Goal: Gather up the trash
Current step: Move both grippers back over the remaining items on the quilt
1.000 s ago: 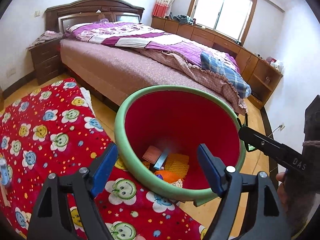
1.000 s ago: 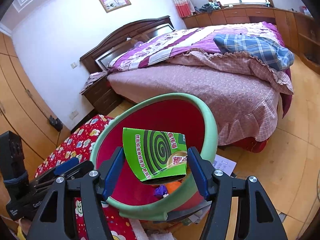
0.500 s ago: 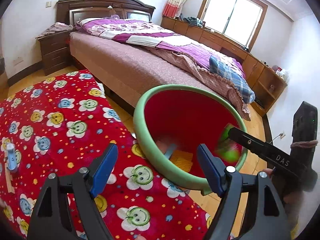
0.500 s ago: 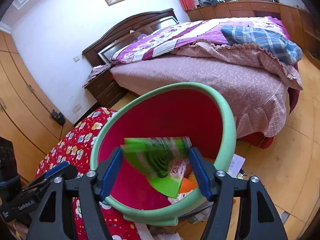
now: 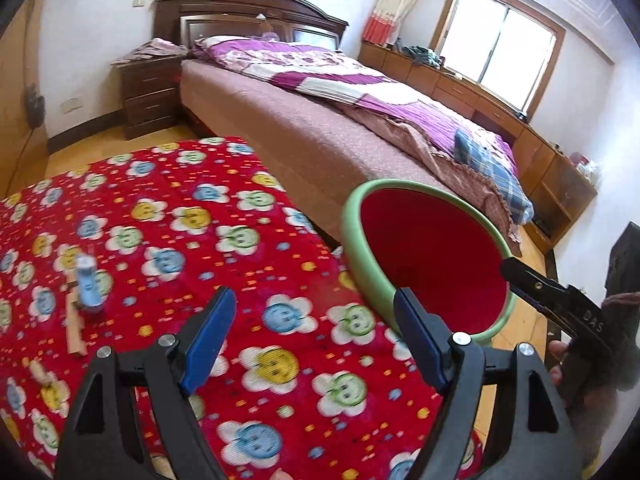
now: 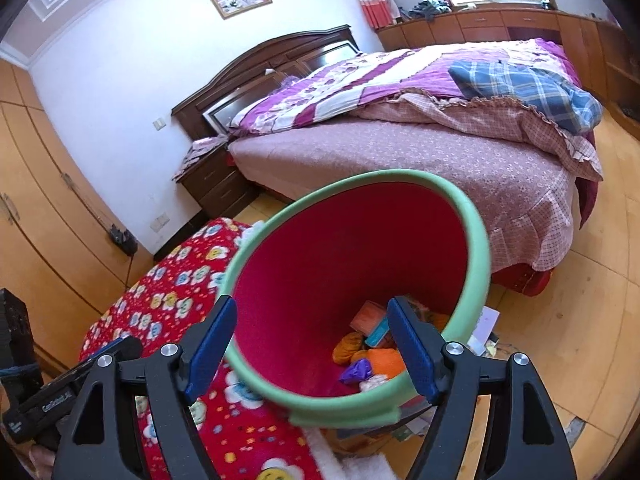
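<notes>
A red bin with a green rim (image 6: 476,236) stands beside the red flowered cloth; it also shows in the left wrist view (image 5: 360,248). Inside lie several pieces of trash, among them orange wrappers (image 6: 384,360) and a purple scrap (image 6: 356,372). My right gripper (image 6: 312,348) is open and empty over the bin's mouth. My left gripper (image 5: 316,340) is open and empty above the cloth, left of the bin. A small blue-and-white item (image 5: 86,284) and a wooden stick (image 5: 74,330) lie on the cloth at the left.
The red flowered cloth (image 5: 240,240) covers a low surface. A bed (image 5: 340,120) stands behind the bin, a nightstand (image 5: 148,92) at its head. Papers (image 6: 486,328) lie on the wooden floor by the bin. Cabinets line the far wall.
My right gripper let go of the green mosquito-coil box, which dropped into the bin and is out of sight. My left gripper swung left, away from the bin and over the cloth.
</notes>
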`<state>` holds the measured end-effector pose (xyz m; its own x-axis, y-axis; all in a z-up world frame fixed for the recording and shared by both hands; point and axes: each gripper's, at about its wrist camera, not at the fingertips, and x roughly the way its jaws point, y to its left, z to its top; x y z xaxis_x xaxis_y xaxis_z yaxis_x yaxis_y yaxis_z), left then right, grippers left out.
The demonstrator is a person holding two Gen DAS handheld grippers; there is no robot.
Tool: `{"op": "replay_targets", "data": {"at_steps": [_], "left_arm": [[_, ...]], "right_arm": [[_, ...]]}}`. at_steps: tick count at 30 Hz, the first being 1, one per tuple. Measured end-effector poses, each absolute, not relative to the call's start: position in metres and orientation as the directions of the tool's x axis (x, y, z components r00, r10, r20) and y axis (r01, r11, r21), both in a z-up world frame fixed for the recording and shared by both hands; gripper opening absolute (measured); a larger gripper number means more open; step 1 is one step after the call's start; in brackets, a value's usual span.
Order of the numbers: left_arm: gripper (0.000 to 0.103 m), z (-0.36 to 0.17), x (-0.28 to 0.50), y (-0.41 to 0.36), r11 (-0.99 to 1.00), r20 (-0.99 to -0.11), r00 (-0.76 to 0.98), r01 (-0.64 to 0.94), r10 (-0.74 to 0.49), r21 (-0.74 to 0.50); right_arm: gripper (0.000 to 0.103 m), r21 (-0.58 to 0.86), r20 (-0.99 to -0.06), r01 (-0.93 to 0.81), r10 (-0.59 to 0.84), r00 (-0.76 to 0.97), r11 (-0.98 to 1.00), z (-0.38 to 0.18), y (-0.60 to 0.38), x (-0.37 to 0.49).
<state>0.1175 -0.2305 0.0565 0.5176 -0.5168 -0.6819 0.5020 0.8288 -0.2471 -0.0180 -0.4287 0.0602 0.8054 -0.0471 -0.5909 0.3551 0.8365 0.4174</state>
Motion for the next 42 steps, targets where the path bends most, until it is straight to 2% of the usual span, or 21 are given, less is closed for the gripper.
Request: {"op": "replay_targets", "data": {"at_steps": [11, 26, 38, 42], "left_arm": [[0.081, 0.064, 0.114, -0.172, 0.884, -0.682, 0.581, 0.407, -0.444, -0.229], [0.081, 0.050, 0.118, -0.097, 0.953, -0.696, 0.653, 0.242, -0.300, -0.183], [0.081, 0.030, 0.135, -0.073, 0.975, -0.723, 0.655, 0.171, -0.220, -0.142], [0.075, 0.022, 0.143, -0.071, 0.976, -0.732, 0.646, 0.164, -0.214, -0.142]], "right_arm": [[0.078, 0.422, -0.558, 0.274, 0.009, 0.830, 0.864, 0.076, -0.372, -0.020], [0.078, 0.382, -0.582, 0.236, 0.035, 0.812, 0.894, 0.064, -0.317, -0.013], [0.079, 0.366, -0.595, 0.232, 0.035, 0.803, 0.901, 0.052, -0.302, -0.006], [0.079, 0.366, -0.600, 0.236, 0.035, 0.799, 0.900, 0.049, -0.301, -0.005]]}}
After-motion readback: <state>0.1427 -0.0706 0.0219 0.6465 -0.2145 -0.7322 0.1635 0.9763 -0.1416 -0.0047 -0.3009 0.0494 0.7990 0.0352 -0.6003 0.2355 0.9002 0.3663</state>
